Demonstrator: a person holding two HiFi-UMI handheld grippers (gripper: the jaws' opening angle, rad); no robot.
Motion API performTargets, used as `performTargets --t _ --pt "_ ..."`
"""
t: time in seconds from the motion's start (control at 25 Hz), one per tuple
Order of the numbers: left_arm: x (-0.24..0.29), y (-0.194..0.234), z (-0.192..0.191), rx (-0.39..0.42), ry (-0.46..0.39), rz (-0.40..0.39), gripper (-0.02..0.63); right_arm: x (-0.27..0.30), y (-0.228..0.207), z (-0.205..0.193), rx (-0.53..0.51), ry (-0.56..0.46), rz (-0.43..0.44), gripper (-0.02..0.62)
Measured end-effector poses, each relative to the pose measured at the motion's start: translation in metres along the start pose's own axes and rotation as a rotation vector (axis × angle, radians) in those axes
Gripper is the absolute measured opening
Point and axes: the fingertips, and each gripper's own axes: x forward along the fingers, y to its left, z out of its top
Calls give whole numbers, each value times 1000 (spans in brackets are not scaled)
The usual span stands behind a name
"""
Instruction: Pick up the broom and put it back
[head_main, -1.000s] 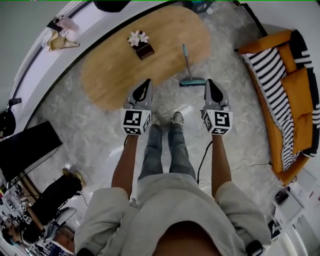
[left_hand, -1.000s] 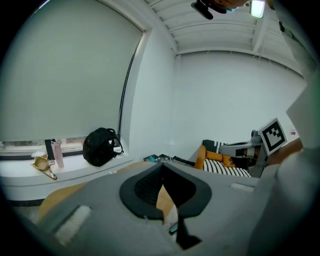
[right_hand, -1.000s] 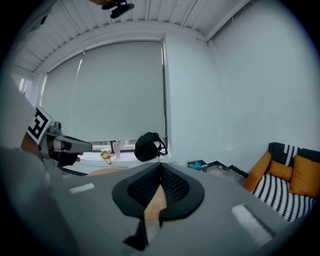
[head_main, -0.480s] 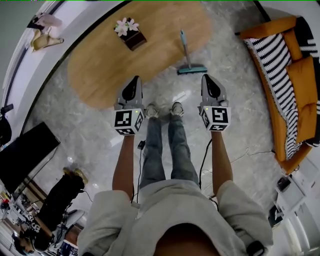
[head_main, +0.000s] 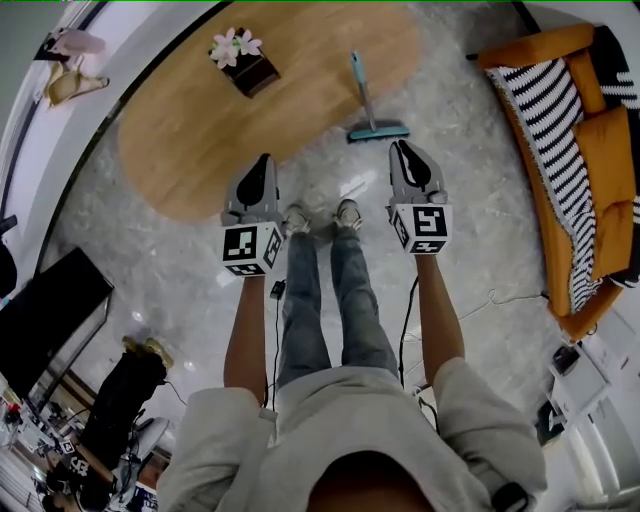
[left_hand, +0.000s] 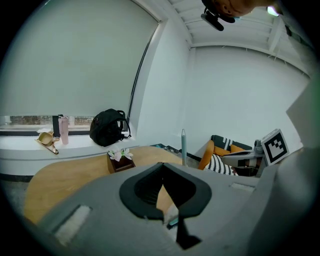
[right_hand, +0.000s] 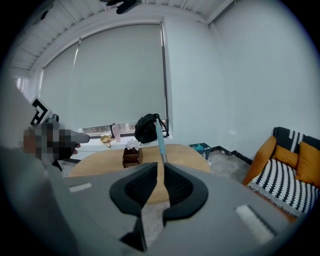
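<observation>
The teal broom (head_main: 364, 97) stands on the floor with its handle leaning on the edge of the oval wooden table (head_main: 190, 140); its brush head (head_main: 378, 131) rests on the marble floor. My right gripper (head_main: 402, 152) hangs just below and right of the brush head, apart from it. Its jaws are opening by a narrow slit with nothing between them, and the broom handle (right_hand: 160, 136) shows straight ahead beyond my right gripper (right_hand: 161, 168). My left gripper (head_main: 262, 166) is over the table's near edge, shut and empty. Past my left gripper (left_hand: 162, 168) the handle (left_hand: 183, 145) stands to the right.
A box of flowers (head_main: 237, 58) sits on the table. An orange sofa (head_main: 585, 160) with striped cushions runs along the right. A black backpack (left_hand: 108, 127) and a cup rest on the window ledge. A cable (head_main: 408, 320) trails on the floor by my feet.
Both grippers have sunk lower and now sit closer to the broom's brush head in the picture. The broom has not moved.
</observation>
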Motion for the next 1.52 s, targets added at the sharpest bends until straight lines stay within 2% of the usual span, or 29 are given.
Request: performTargets --t 0.32,0.72,1.0,1.24,1.52 --pt "4 4 -5 -9 3 7 2 47 -1 -6 -18 14 24 149" --pt "7 14 -11 -13 13 14 2 111 -4 -14 -15 38 29 202" --pt "8 17 -14 -13 22 18 2 146 -8 -24 -20 92 25 202" --pt "8 21 -19 -18 35 22 2 167 -9 -27 -69 125 35 192" --pt "9 26 -21 -18 39 31 2 172 -5 -35 -98 154 39 103"
